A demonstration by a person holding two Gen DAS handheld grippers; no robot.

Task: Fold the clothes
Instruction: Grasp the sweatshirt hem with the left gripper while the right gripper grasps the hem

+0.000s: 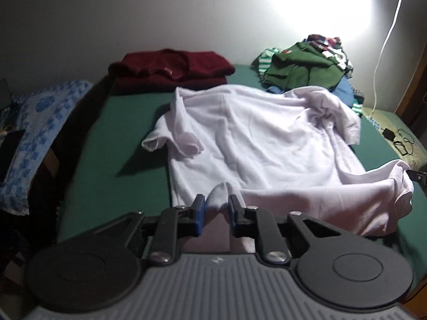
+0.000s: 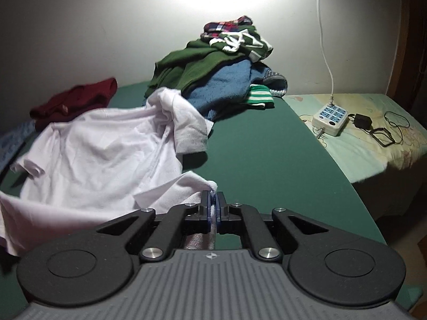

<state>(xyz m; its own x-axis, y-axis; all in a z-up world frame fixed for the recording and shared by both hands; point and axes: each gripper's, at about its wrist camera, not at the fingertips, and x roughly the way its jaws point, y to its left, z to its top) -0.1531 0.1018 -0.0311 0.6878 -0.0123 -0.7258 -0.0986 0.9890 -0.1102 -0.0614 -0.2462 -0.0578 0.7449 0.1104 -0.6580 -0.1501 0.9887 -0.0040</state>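
A flat green surface [image 1: 120, 138] fills the lower half of both views, backed by a plain pale wall [image 1: 133, 13] washed out by a bright lamp glare at the top.

At the bottom centre of the left wrist view, the left gripper [image 1: 216, 208] pinches a small bunched fold of the white T-shirt's hem between its blue pads. At the bottom centre of the right wrist view, the right gripper [image 2: 213, 208] has its jaws nearly together, clamping a thin corner of the same hem.

The white T-shirt [image 2: 93, 149] lies spread and creased across the middle of the green surface, soft knit, one short sleeve [image 1: 157, 141] curled at its left edge, the other crumpled at the upper right.

Beyond it, against the wall, a dark red folded garment [image 1: 173, 66] sits upper left, and a loose pile of clothes [image 2: 213, 72], green, blue, striped and plaid, sits upper centre.

At the right of the right wrist view, a pale patterned sheet [image 2: 373, 146] carries a white power strip [image 2: 331, 117] with a white cable [image 2: 324, 40] rising up the wall, plus a black adapter [image 2: 361, 121]. A blue-printed cloth [image 1: 40, 128] hangs at the left edge of the left wrist view.
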